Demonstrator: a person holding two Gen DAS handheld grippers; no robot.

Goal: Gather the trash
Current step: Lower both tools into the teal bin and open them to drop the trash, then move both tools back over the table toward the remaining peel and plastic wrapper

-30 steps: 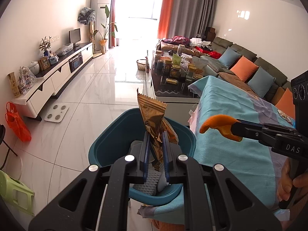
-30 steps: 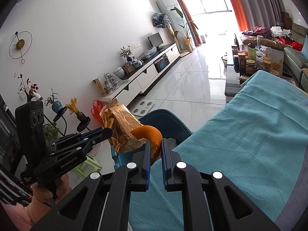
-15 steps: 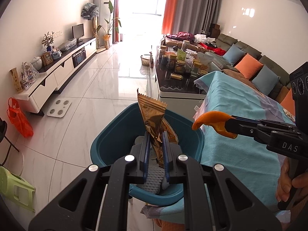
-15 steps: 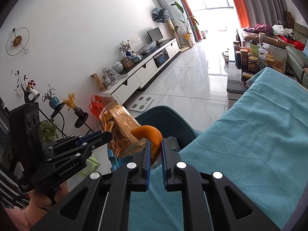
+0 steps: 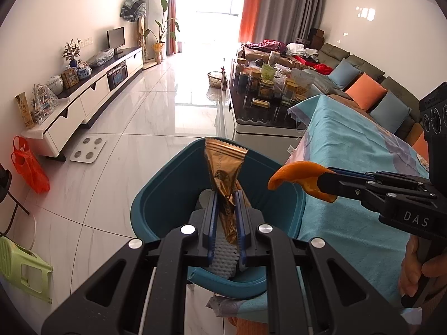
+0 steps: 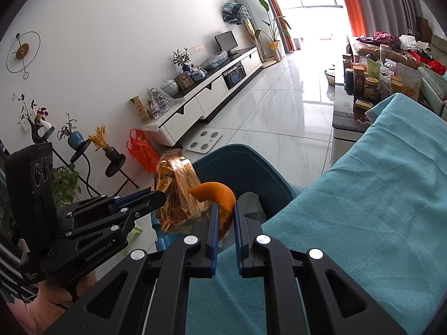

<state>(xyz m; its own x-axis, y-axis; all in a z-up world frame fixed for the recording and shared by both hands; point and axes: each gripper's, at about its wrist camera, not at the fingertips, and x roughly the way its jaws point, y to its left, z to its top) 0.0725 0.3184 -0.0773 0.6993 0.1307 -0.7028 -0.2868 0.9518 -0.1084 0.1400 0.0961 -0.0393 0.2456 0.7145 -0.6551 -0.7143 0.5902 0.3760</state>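
Note:
My left gripper point(image 5: 226, 195) is shut on a crumpled gold foil wrapper point(image 5: 223, 167) that sticks up over the open teal bin point(image 5: 156, 209). Pale trash lies at the bin's bottom. From the right, my right gripper point(image 5: 324, 180) holds a curved piece of orange peel point(image 5: 296, 171) above the bin's right rim. In the right wrist view the right gripper point(image 6: 223, 209) is shut on the orange peel point(image 6: 215, 192), with the gold wrapper point(image 6: 176, 192) and the left gripper point(image 6: 156, 199) just to its left, all over the teal bin point(image 6: 251, 167).
A table under a teal cloth point(image 5: 349, 167) point(image 6: 363, 209) stands right of the bin. A white scale point(image 5: 88, 150), an orange bag point(image 5: 28, 164) and a green stool point(image 5: 19, 268) sit on the tiled floor to the left. A cluttered dark coffee table point(image 5: 262, 106) is beyond.
Both grippers have sunk a little and drawn closer over the bin; the orange peel has moved left toward the wrapper. Both grips are unchanged.

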